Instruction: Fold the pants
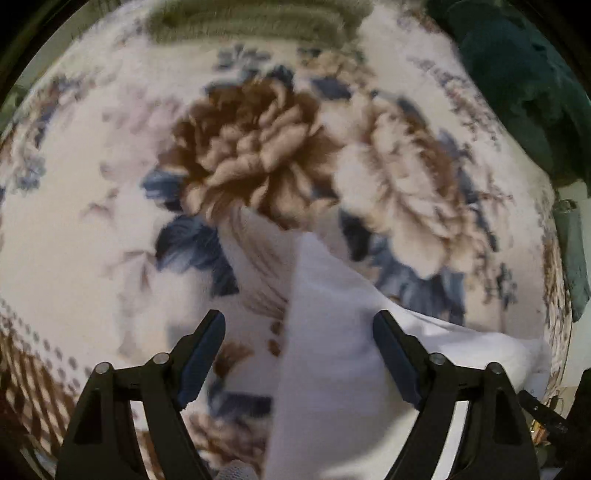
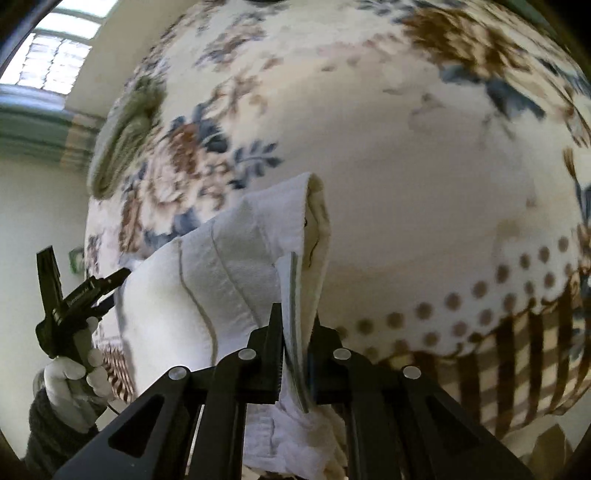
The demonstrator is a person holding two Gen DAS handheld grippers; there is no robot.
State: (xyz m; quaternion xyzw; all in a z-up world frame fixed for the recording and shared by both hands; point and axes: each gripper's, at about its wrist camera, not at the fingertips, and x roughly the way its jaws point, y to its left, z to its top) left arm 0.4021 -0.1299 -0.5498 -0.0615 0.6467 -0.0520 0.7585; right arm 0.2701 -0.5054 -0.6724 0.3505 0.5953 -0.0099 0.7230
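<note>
White fleecy pants point(image 2: 229, 266) hang pinched by a folded edge in the clamped right gripper point(image 2: 295, 354), apparently lifted for folding, while the wide-open, empty left gripper point(image 1: 299, 328) hovers just above them over the floral blanket point(image 1: 258, 147).

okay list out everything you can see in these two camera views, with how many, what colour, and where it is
pants: one pair, white, lifted over the blanket, edge clamped in the right gripper
blanket: one, cream with brown and blue flowers, dots and checks at its edge, covering the surface below
dark green cloth: one heap, upper right of the left wrist view
olive patch: one, blurred, far edge of the blanket
window: one, bright, upper left of the right wrist view
left gripper: black, fingers spread apart, white cloth between them
right gripper: black, closed on the pants
gloved hand: white glove, holding the left gripper
</note>
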